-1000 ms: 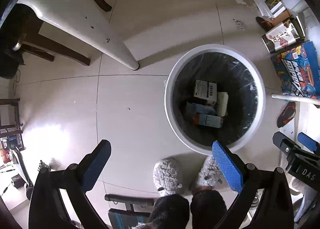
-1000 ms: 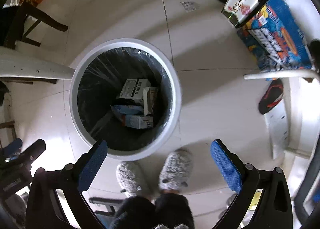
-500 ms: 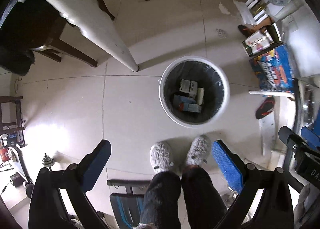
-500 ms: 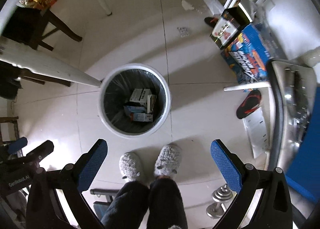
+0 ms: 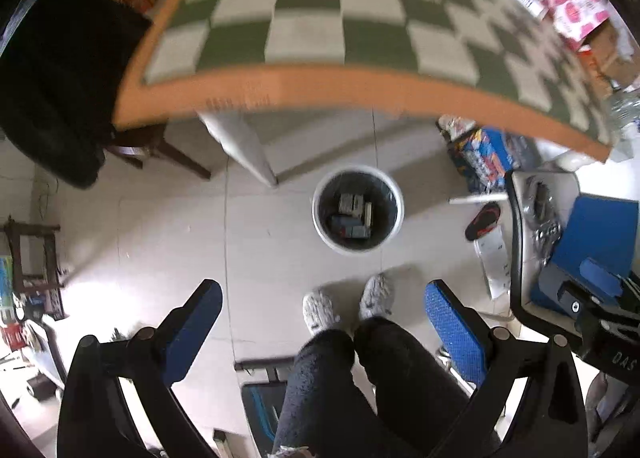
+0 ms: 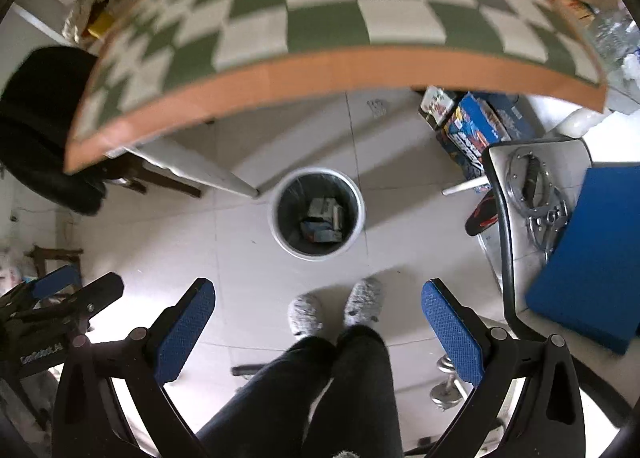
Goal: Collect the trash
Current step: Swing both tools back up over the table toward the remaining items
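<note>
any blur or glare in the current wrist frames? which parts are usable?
Left wrist: checkered table smeared, its orange edge bowed by the fisheye; glare on the floor at left; trash bin fairly sharp. Right wrist: the same table smear; bin and gripper fingers crisp.

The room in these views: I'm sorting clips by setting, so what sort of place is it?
Probably a lived-in home room, a dining or utility corner. A table with a green checked cloth stands over a tiled floor, with a lined trash bin and dumbbell nearby.
</note>
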